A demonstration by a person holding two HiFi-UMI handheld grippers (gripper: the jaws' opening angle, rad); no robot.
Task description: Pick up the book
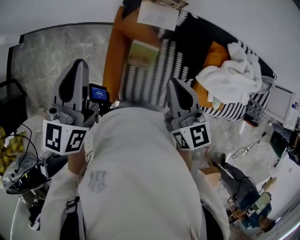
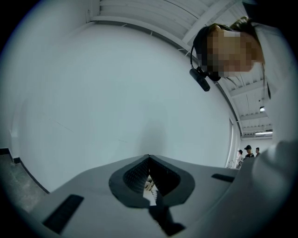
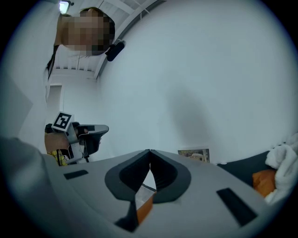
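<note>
A book with a pale green cover lies flat on the black-and-white patterned blanket of an orange sofa, ahead of both grippers. A second flat printed item leans at the sofa's far end by the wall, and the right gripper view shows it too. My left gripper is held level to the left of the sofa, its jaws shut and empty. My right gripper hovers over the blanket short of the book, shut with nothing held. The left gripper also appears in the right gripper view.
A white towel is heaped on the sofa's right end beside an orange cushion. A black wire basket stands at far left, and a small table with cables is nearer. People sit at lower right.
</note>
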